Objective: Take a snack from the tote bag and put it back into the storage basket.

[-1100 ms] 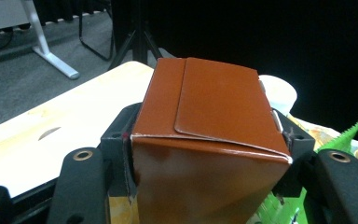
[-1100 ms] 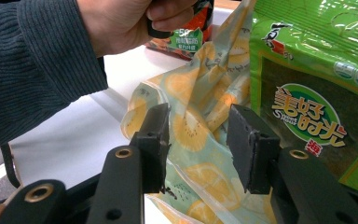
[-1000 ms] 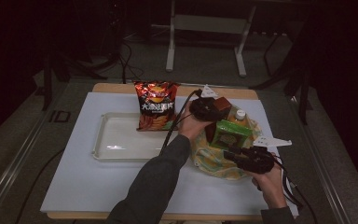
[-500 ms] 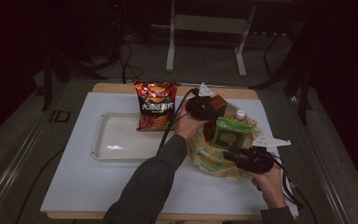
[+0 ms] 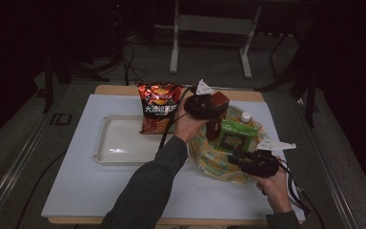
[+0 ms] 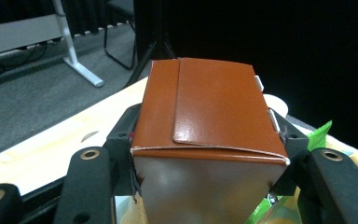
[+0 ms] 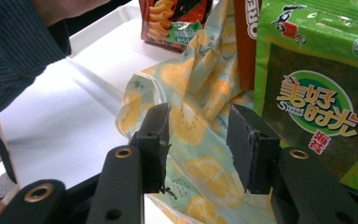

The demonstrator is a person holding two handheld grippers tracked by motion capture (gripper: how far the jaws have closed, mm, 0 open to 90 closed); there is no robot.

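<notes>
Left gripper [image 6: 207, 154] jaws clamped on both sides of brown box [image 6: 207, 112], box upright above fruit-print bag [image 5: 214, 160] (green packet [image 5: 236, 136] beside it). Right gripper [image 7: 198, 140] jaws apart, holding nothing, over bag cloth.

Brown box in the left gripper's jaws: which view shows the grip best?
The left gripper view: the brown box sits close up, clamped on both sides. The high view shows it small and upright beside the left gripper. The right gripper view catches just an edge.
</notes>
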